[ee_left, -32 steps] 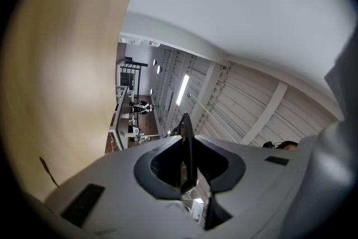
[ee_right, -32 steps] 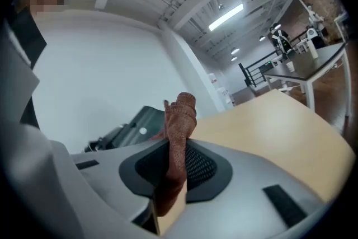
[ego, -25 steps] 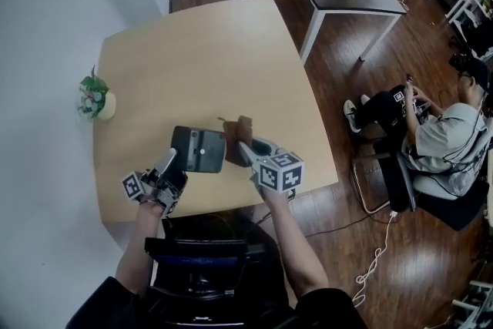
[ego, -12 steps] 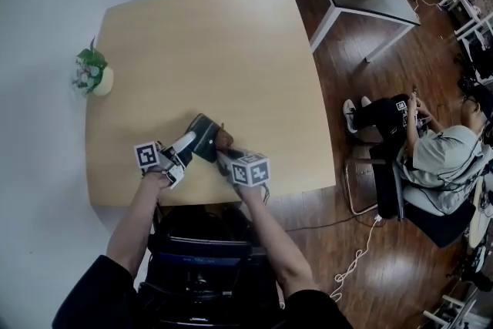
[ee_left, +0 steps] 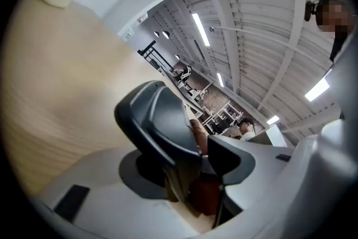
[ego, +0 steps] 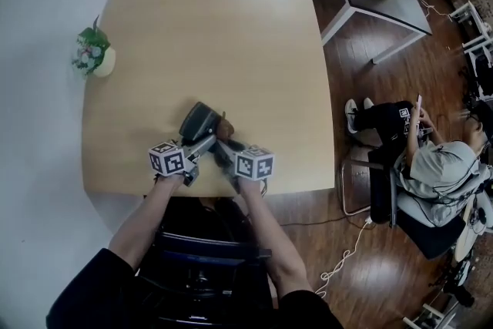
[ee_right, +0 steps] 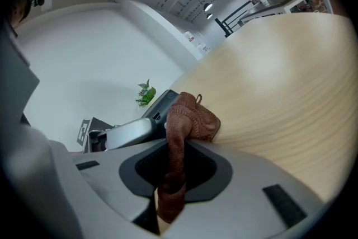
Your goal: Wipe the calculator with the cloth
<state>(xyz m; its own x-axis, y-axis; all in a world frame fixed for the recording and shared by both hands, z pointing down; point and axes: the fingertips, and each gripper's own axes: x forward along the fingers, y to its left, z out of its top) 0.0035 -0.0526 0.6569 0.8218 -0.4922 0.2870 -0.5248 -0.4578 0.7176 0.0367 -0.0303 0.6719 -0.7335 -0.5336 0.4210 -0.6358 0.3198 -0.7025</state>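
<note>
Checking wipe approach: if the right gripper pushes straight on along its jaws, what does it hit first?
Probably the calculator: the cloth clamped in the right gripper bunches up at its edge. Depth is unclear; it could meet the table first.

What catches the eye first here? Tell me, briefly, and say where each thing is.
The dark calculator, tilted up near the person's edge of the pale wooden table, sits between the left tool's jaws, which have just been opening and do not clamp it. Right beside it, the right tool is shut on a reddish-brown cloth. A small potted plant stands alone at the table's left edge.
</note>
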